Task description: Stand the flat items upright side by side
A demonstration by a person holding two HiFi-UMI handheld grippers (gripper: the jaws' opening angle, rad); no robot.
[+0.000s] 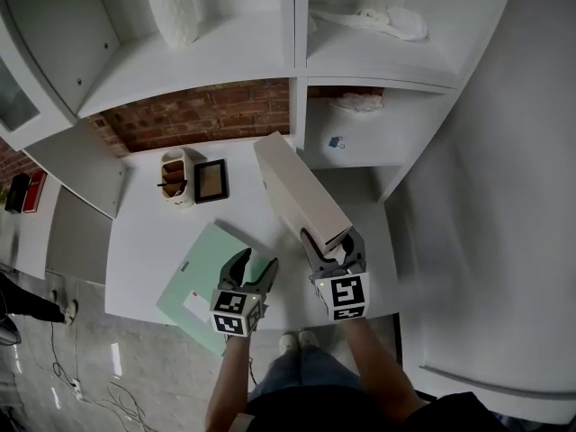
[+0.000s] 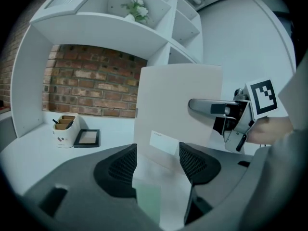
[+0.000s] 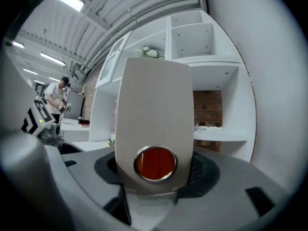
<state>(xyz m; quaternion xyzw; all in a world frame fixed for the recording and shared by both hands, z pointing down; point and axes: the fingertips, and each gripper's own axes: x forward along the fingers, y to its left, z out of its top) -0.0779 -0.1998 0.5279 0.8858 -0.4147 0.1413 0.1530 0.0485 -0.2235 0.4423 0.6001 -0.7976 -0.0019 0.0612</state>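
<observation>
**Head view:** The binder (image 1: 297, 192) stands on edge across the right half of the counter (image 1: 148, 241), running from the back toward the front edge. Its spine end sits in the right gripper (image 1: 329, 241). The folder (image 1: 202, 273) lies flat at the front-left corner and overhangs the front edge. The left gripper (image 1: 256, 261) hovers over it.

**Left gripper view:** The jaws stand apart and grip nothing. The folder is below them and the binder's broad face is beyond.

**Right gripper view:** The jaws are clamped on the binder's spine, either side of the ring hole.

The binder looks like stiff board, tall and likely to topple, so the spine is probably the firmest hold. The folder looks thin and would probably sag. I would pinch its overhanging edge and lean it against the binder.
</observation>
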